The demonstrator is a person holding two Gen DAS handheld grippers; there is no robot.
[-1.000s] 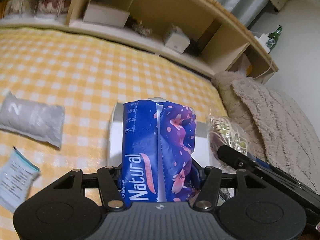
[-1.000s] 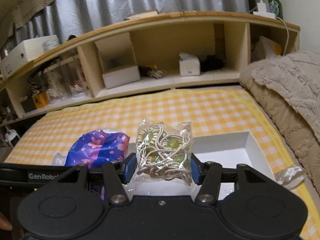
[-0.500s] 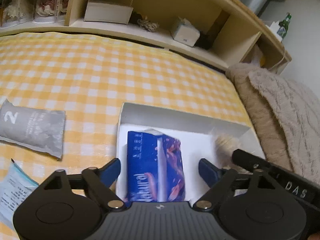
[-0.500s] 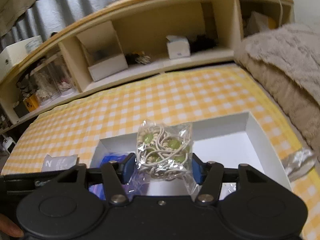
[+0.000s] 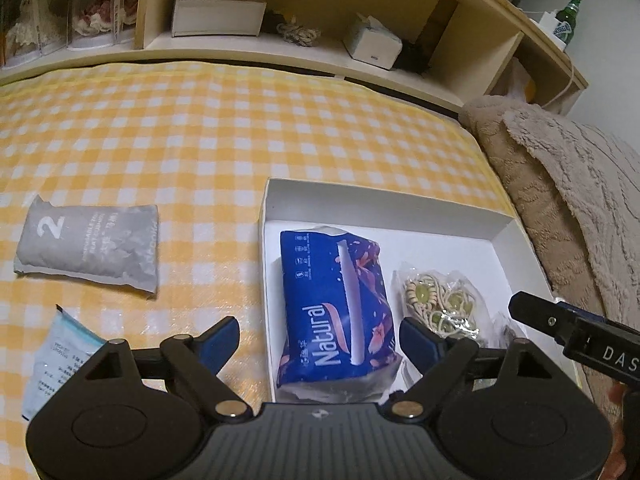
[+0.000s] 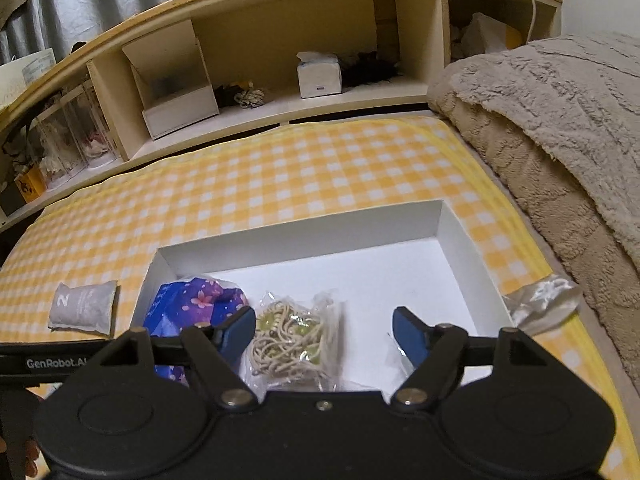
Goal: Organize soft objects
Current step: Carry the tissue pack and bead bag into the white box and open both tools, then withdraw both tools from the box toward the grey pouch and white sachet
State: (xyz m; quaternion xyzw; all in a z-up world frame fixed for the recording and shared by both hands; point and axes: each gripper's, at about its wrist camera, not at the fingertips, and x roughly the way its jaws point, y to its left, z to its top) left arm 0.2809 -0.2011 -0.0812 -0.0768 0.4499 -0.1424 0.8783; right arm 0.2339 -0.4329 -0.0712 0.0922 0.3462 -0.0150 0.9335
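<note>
Both your grippers, left (image 5: 320, 338) and right (image 6: 324, 330), fingers spread, empty; tissue pack (image 5: 336, 308), bead bag (image 6: 294, 338) lie in white box (image 6: 304, 236), lower centre.

A: The light is soft indoor light, a little dim and warm. Beyond the jaws the shelf (image 6: 280, 60) bends like an arc, because the fisheye curves the edges, and the corners go black.

B: Yes. Between the right jaws the clear bag of cords (image 6: 294, 336) is slightly smeared, and its plastic gives small glints. Between the left jaws the blue tissue pack (image 5: 336, 312) is sharp, with a soft shadow beside it.
</note>
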